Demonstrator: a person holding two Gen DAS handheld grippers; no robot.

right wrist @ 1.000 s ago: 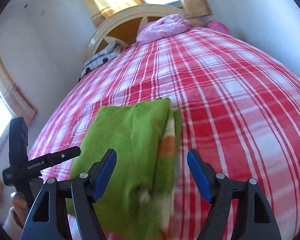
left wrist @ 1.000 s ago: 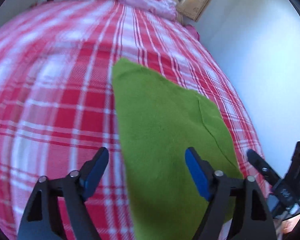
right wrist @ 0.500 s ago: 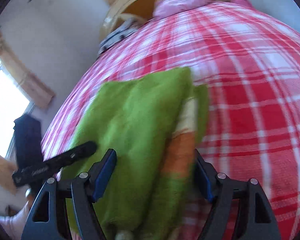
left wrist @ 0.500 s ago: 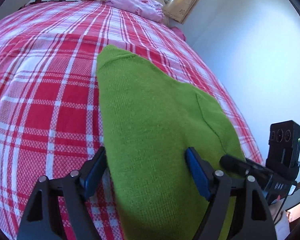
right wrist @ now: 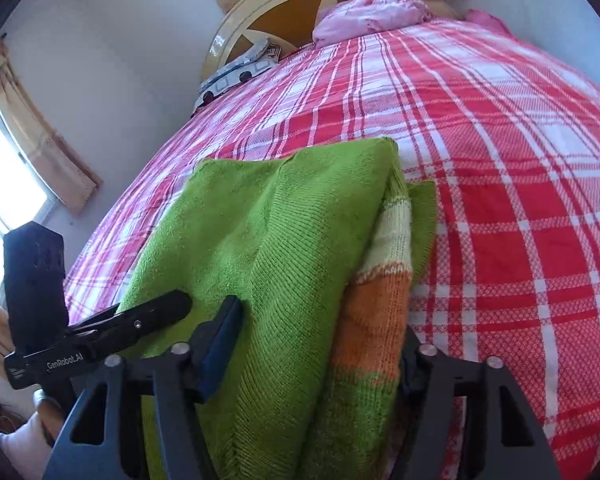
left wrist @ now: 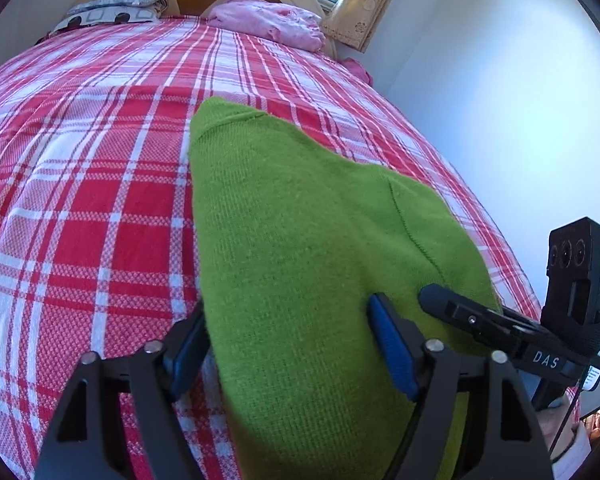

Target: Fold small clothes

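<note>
A folded green knit sweater [left wrist: 300, 240] lies on the red-and-white plaid bedspread [left wrist: 92, 184], near the bed's right edge by the white wall [left wrist: 500, 100]. The left gripper [left wrist: 288, 344] straddles the sweater's near end, jaws spread wide, one blue pad [left wrist: 392, 352] resting on top of the knit and the other at its left edge; nothing is pinched between them. In the right wrist view, the right gripper [right wrist: 312, 348] is set wide apart too, its fingers either side of the sweater's folded stack [right wrist: 284, 248], where an orange and cream striped band [right wrist: 380, 288] shows along the right fold. Whether those pads actually press the fabric, I cannot tell. Each gripper shows up in the other's view, close alongside at the sweater's near end. Up at the head of the bed, a pink bundle of cloth [left wrist: 268, 20] and a patterned pillow [left wrist: 112, 12] sit against the cream headboard [right wrist: 284, 12].
</note>
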